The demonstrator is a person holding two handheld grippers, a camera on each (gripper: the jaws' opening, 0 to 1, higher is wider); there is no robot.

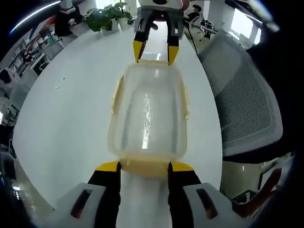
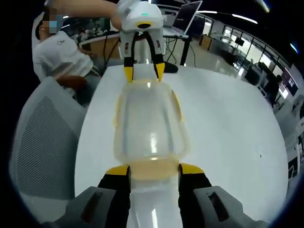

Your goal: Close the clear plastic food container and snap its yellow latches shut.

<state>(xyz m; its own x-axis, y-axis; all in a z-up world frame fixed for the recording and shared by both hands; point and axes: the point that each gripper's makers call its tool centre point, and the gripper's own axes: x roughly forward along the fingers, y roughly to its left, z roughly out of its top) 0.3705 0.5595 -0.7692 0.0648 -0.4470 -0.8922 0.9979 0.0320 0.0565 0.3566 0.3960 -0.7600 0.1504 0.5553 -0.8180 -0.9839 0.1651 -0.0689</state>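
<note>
On the white round table (image 1: 71, 118), in the left gripper view, the clear plastic food container with yellow latches (image 1: 148, 116) lies with its lid seated. The left gripper (image 1: 144, 167) spreads its jaws around the near end latch (image 1: 145, 166), unclenched; the right gripper (image 1: 156, 52) straddles the far end likewise. Side latches look flared, seemingly unsnapped. No writing is legible.

From the right gripper view, the container (image 2: 149, 128) sits between the right gripper (image 2: 154, 172) and left gripper (image 2: 144, 71), both spread; latching probably remains.
</note>
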